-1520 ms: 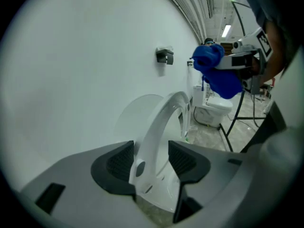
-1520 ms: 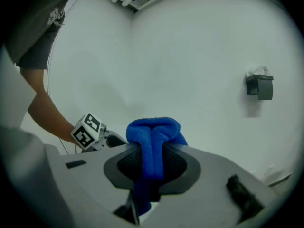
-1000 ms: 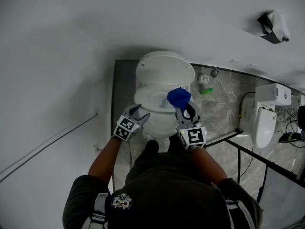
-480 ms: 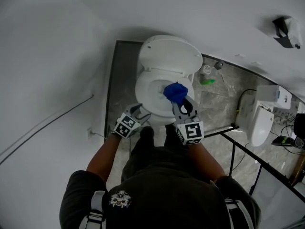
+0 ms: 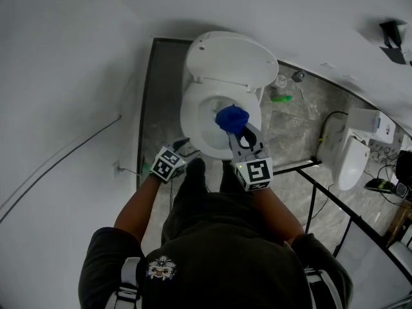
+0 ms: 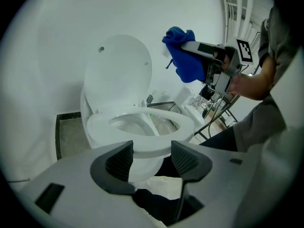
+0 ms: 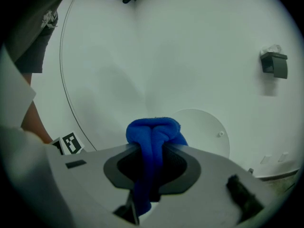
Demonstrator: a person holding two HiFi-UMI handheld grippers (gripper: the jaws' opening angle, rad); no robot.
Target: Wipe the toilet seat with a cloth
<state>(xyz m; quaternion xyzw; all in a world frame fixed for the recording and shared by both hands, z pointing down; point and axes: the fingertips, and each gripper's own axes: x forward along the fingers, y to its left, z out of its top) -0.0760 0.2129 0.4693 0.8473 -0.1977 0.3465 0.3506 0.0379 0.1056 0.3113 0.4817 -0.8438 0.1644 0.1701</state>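
Your left gripper [image 5: 184, 149] is down by the front of the white oval plastic toilet seat [image 5: 190, 121]. Its jaws are spread wide and have just been opening, gripping nothing. The bunched blue fleece cloth [image 5: 231, 118] hangs above the bowl, clamped tight in your right gripper [image 5: 238, 132].

The toilet seat [image 5: 190, 118] lies down on the bowl, its lid [image 5: 228, 60] raised behind it. The cloth [image 5: 232, 119], in the right gripper [image 5: 238, 132], hangs over the bowl's right half; the left gripper [image 5: 185, 149] sits before the seat's front-left edge; a second toilet [image 5: 351, 159] stands well apart, right
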